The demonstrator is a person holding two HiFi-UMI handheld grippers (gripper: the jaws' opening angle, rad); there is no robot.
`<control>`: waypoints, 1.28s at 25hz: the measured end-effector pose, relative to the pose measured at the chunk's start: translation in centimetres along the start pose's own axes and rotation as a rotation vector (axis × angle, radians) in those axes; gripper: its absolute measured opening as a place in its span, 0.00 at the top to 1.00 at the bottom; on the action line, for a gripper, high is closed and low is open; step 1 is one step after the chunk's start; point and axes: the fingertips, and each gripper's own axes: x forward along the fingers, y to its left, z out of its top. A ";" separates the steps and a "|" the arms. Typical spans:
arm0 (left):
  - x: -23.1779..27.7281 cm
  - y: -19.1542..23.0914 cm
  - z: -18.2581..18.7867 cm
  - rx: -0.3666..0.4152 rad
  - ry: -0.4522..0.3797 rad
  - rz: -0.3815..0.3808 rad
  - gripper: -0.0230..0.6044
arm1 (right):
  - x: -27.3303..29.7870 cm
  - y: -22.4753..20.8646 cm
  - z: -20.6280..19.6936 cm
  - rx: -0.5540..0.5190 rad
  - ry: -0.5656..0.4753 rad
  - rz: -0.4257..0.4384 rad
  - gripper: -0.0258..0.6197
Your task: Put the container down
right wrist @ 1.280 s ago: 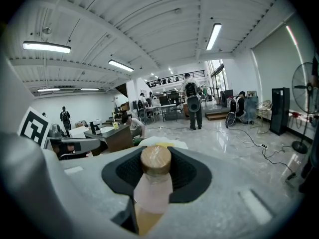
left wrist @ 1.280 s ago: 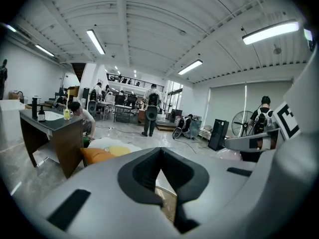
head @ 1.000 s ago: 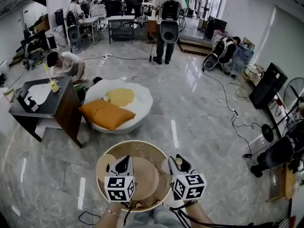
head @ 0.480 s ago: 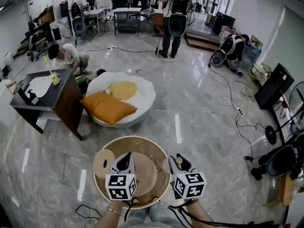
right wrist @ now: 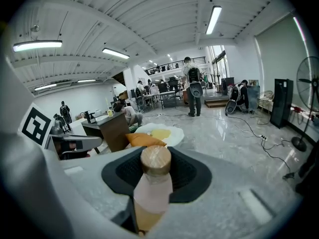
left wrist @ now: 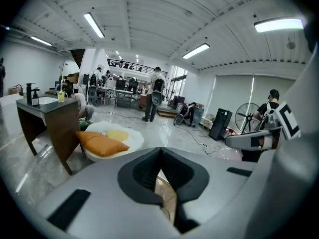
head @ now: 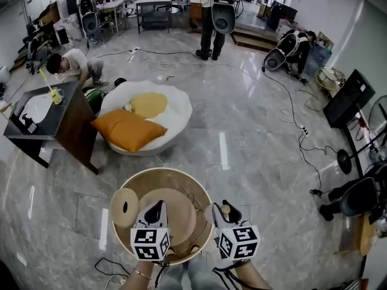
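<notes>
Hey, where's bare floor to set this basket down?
Widest bare floor lies right of the basket, up to the black cable. A smaller patch sits left, toward the dark table. Ahead is crowded: white floor cushion with orange pillow.

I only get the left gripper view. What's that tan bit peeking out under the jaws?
Observer: The head view shows it whole: a big round basket, and the left gripper is shut on it.
Operator: Is anything inside it?
Observer: Yes, a flat round tan piece lies in the middle.
Operator: What's my other gripper got?
Observer: The right gripper view shows the right gripper shut on a bottle with a wooden cap.
Operator: Is there stuff on the floor close by?
Observer: A thin dark cable loops on the floor by the basket's near left side.
</notes>
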 end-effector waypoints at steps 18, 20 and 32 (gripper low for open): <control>9.3 2.3 -12.3 -0.051 0.113 -0.021 0.97 | 8.0 -3.4 -13.5 0.097 0.103 -0.021 0.76; 10.0 2.8 -13.8 -0.060 0.120 -0.021 0.97 | 8.8 -3.5 -15.2 0.104 0.116 -0.022 0.76; 13.0 5.3 -20.9 -0.084 0.169 -0.014 0.97 | 12.0 -4.2 -22.5 0.128 0.181 -0.036 0.76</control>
